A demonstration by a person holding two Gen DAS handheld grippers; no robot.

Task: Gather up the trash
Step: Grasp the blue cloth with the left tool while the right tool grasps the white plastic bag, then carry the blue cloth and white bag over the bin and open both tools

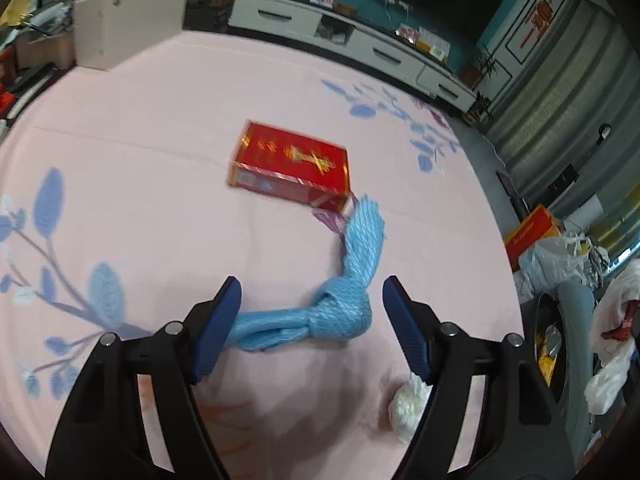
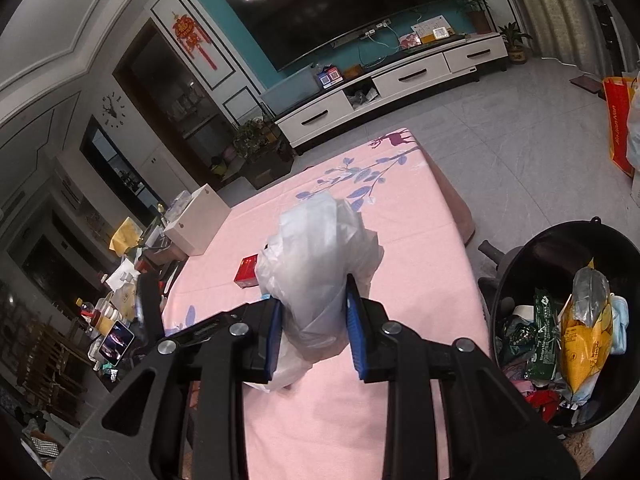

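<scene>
Blue net (image 1: 352, 280): knotted, crumpled mesh strip, lies flat on the pink cloth (image 1: 160, 184), far end near the red box (image 1: 290, 168). White wad (image 1: 406, 408) sits on the cloth by the right finger. Left gripper (image 1: 312, 320) tilts down over the net, fingers spread wide, knot between the blue pads (image 1: 218, 332), no clear contact. Clear plastic bag (image 2: 320, 264): crumpled, translucent, lifted above the cloth. Right gripper (image 2: 314, 320) pinches the bag between both pads, angled down over the table. Black bin (image 2: 520, 280) to its right, on the floor beside the table, full of wrappers.
</scene>
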